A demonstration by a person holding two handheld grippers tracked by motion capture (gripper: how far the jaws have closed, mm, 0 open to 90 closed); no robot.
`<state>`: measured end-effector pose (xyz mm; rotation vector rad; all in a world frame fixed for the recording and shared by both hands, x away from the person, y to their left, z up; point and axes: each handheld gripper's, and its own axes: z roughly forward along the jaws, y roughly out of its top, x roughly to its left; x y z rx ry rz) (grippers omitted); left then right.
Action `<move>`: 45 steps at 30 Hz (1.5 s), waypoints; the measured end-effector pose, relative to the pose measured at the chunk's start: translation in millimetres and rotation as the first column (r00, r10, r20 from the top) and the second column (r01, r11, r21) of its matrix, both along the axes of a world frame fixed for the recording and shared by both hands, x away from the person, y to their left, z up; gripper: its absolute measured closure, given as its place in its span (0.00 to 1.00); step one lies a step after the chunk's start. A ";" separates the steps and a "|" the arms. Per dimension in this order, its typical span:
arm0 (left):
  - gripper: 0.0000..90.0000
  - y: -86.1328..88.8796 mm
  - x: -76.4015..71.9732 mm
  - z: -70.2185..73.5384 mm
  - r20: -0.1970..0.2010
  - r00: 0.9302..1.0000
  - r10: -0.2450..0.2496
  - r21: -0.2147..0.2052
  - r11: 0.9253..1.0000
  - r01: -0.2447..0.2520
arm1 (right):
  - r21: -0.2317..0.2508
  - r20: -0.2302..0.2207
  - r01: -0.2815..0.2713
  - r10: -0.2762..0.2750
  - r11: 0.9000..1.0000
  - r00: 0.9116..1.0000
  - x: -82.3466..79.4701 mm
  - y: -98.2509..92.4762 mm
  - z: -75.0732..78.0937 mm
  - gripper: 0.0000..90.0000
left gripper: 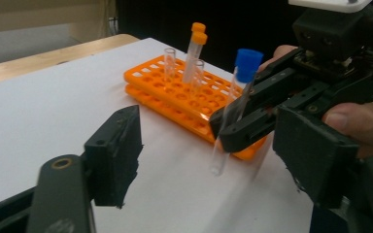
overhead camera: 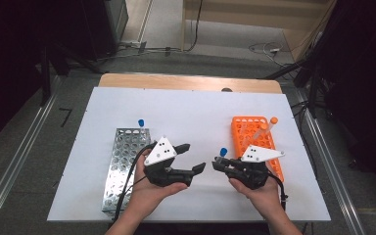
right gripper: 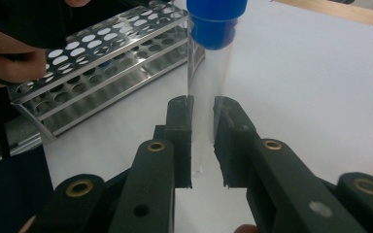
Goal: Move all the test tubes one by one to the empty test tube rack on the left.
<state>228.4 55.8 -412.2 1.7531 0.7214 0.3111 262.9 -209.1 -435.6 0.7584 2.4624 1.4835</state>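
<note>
Right tongs [overhead camera: 218, 164] are clenched on a clear test tube [left gripper: 227, 128] with a blue cap [left gripper: 248, 63], gripped mid-body, tube roughly upright and held in the air above the white tabletop [overhead camera: 196, 110], between the two racks. In the right gripper view the pads press the glass-like wall from both sides, cap just above them. Left tongs [overhead camera: 194, 157] are released, jaws standing apart with nothing between them, aimed toward the tube from the left; not touching it yet

Tube looks light, stiff, smooth-walled, likely slippery and probably breakable if squeezed hard or knocked. Round body can pivot in a two-pad grip, so it may swing. Best hold seems the straight body below the cap, pads square to the wall; for a handover the left tongs would want the free lower part, under the right pads, or the cap for twisting it off

Metal rack [overhead camera: 125, 164] lies at left, near the left hand; orange rack [overhead camera: 245, 137] at right, holding more tubes, one with an orange cap [overhead camera: 273, 120]
</note>
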 end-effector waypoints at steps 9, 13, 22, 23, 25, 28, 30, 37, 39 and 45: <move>0.45 -14.1 0.3 -3.5 -0.012 0.999 -0.039 -0.009 0.999 0.039 | -0.024 0.004 -0.064 0.064 0.998 0.998 -9.7 18.4 -3.1 0.83; 0.54 -18.9 -0.4 -3.9 -0.011 0.998 -0.067 -0.010 0.998 0.067 | -0.026 0.004 -0.085 0.085 0.996 0.996 -13.9 24.5 -3.3 0.83; 0.75 -24.5 0.8 -6.4 -0.023 0.993 -0.112 -0.004 0.994 0.112 | -0.023 0.023 -0.119 0.120 0.993 0.993 -19.5 29.9 -1.9 0.83; 0.76 -24.9 0.8 -6.4 -0.024 0.994 -0.110 -0.003 0.994 0.110 | -0.023 0.023 -0.121 0.122 0.992 0.992 -19.6 29.9 -2.0 0.83; 0.79 -25.4 0.9 -6.6 -0.024 0.993 -0.115 -0.003 0.993 0.114 | -0.026 0.024 -0.123 0.124 0.992 0.992 -19.8 30.1 -2.2 0.83; 0.82 -25.4 0.5 -6.4 -0.018 0.993 -0.114 0.007 0.993 0.115 | -0.024 0.022 -0.122 0.123 0.992 0.992 -19.4 29.6 -2.3 0.83; 0.83 -25.2 0.6 -6.4 -0.012 0.994 -0.110 0.014 0.994 0.110 | -0.021 0.018 -0.121 0.122 0.992 0.992 -19.3 29.5 -2.6 0.83; 0.86 -22.1 0.8 -5.1 0.007 0.997 -0.076 0.024 0.997 0.076 | 0.001 0.008 -0.122 0.122 0.993 0.992 -17.3 28.0 -4.3 0.79; 0.86 -18.9 1.3 -3.7 0.012 0.998 -0.066 0.017 0.998 0.065 | 0.006 0.009 -0.123 0.123 0.992 0.992 -17.0 26.1 -4.6 0.70; 0.86 -2.2 5.4 1.0 0.025 1.000 -0.015 0.012 1.000 0.015 | 0.026 0.022 -0.109 0.108 0.994 0.994 -14.9 15.9 -2.2 0.40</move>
